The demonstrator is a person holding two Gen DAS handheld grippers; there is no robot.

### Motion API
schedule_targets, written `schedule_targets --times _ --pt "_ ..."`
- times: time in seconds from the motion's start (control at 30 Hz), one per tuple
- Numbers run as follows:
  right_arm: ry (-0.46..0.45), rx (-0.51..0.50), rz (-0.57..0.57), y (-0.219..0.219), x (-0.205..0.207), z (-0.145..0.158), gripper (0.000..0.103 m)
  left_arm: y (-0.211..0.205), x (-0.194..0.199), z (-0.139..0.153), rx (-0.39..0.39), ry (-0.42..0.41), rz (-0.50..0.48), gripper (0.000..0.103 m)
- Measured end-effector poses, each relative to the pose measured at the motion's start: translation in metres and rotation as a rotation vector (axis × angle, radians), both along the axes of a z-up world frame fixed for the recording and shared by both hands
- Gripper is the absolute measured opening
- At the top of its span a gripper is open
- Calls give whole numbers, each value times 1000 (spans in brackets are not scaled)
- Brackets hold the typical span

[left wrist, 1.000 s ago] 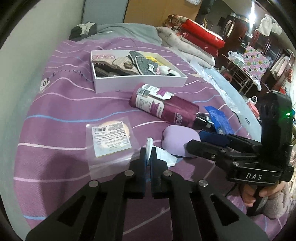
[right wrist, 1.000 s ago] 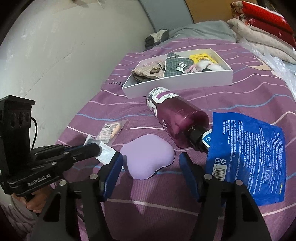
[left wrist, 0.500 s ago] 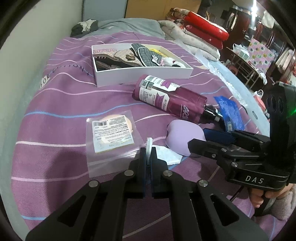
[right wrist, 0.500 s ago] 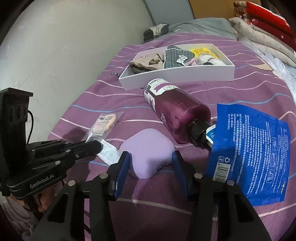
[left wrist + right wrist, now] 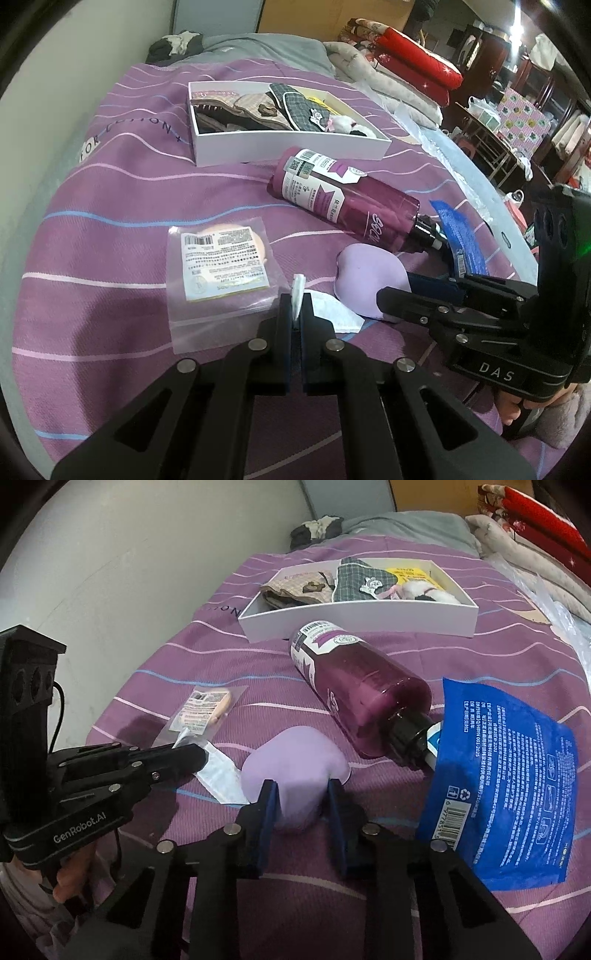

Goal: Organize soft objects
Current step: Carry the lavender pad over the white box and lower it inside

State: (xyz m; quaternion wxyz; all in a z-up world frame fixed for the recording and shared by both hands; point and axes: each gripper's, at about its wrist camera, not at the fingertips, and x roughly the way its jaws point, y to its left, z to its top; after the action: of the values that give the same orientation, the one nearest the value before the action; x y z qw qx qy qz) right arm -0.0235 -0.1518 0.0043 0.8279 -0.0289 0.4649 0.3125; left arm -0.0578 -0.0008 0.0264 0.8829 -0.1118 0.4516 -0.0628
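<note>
Both grippers matte black, angular linkage arms, silver round screws, blue pads inside jaws. Left gripper (image 5: pixel 192 755) marked "GenRobot.AI", thin black cable behind. Right gripper (image 5: pixel 400 295) marked "DAS", green light on housing. Fuzzy pinkish sleeve (image 5: pixel 561 421).

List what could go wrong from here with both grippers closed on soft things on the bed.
1. The right gripper, jaws just closing, pinches only the near end of the lilac cushion; it may squeeze out.
2. The left gripper nips one edge of the white mask; it may slip free.
3. The bottle and blue packet lie close; lifting may nudge them.
</note>
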Motion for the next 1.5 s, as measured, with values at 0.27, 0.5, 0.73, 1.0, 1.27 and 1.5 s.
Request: schedule_targets --times 0.27,0.5,0.73,1.0,1.27,1.5 --pt "-48 95 11 -8 -6 16 16 7 -4 16 -46 -62 24 4" --pt "-101 180 -7 -18 -8 36 16 15 -1 29 -90 -87 54 3" --pt "-80 182 -3 -15 -3 42 16 15 4 38 -51 -93 62 3" --pt "-83 183 20 2 32 70 16 41 24 57 -112 -126 99 3" --pt "17 196 66 42 78 66 16 62 52 63 -100 -140 146 3" --pt "143 211 44 74 123 53 16 82 76 60 -85 -142 194 3"
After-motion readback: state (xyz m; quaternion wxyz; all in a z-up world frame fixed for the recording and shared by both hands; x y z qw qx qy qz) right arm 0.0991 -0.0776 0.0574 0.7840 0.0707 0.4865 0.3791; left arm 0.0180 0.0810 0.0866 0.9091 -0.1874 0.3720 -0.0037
